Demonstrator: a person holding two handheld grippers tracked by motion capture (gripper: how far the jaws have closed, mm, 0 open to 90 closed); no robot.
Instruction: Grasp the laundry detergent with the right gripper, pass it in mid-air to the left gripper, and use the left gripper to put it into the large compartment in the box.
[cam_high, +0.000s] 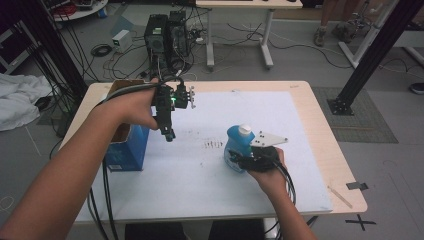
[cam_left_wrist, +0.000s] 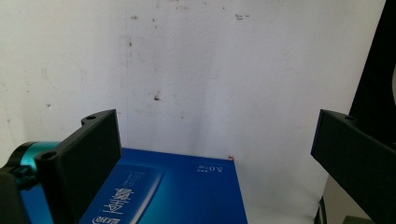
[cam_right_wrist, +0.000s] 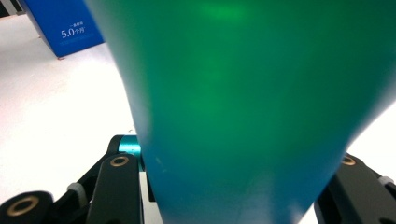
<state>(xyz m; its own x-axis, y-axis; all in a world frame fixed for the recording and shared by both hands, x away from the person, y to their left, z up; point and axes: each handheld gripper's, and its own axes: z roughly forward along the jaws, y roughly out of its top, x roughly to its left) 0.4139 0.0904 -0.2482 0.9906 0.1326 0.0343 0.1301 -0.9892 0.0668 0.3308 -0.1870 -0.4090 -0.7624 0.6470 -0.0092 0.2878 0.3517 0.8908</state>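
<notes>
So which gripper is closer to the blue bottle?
The right. The right gripper has its jaws shut on the blue bottle. The left gripper hangs apart from it, with open jaws, up beside the blue box.

Bottle (cam_right_wrist: 243, 107) blurred, cut off at edges; hides right gripper's fingers (cam_right_wrist: 116, 186).

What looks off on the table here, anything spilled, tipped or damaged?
Nothing spilled or tipped. The blue bottle stands upright, white cap on, clamped in the right gripper. The blue box stands open-topped at the table's left edge. Only oddity: small dark smudges on the white sheet left of the bottle.
</notes>
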